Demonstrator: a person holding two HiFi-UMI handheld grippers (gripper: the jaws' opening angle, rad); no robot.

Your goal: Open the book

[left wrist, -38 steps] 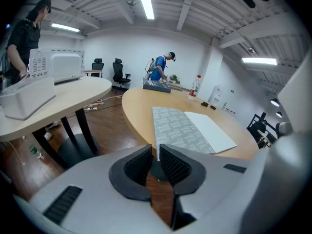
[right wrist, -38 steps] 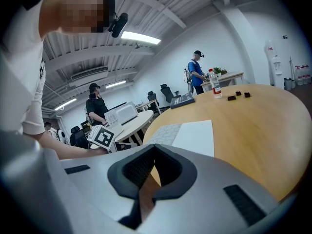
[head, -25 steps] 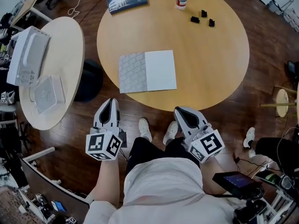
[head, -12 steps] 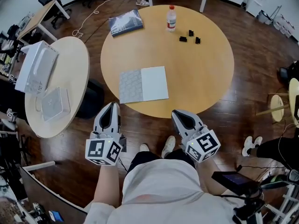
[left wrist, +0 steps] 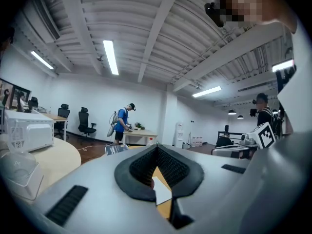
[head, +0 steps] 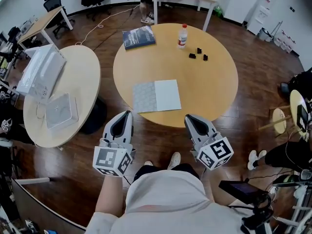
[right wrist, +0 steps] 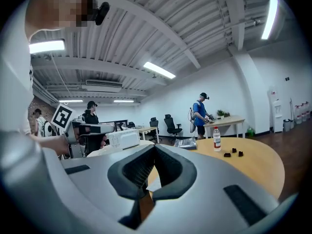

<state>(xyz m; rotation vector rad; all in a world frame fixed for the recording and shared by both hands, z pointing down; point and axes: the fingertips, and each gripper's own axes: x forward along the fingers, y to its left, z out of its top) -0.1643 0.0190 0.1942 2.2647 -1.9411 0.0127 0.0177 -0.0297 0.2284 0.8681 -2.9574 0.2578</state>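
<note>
1. Book (head: 156, 95) lies flat on the round table (head: 214, 82), near its front edge, with its grey half to the left and white half to the right.
2. Left gripper (head: 127, 114) and right gripper (head: 189, 117): jaws closed tip to tip, nothing between them, both short of the table edge.
3. Bottle (head: 182, 35) stands upright and capped at the far side; contents cannot be told.
4. Clear box (head: 61, 110) sits on the side table (head: 83, 67); contents cannot be told.

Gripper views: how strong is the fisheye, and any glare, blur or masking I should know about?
Left gripper view: heavy fisheye, black corners, ceiling light blown out, mosaic patch top right, left gripper fills the lower half. Right gripper view: same fisheye, light strip clipped, mosaic top left. Head view: even light, sharp, no glare on the grey-and-white book.
</note>
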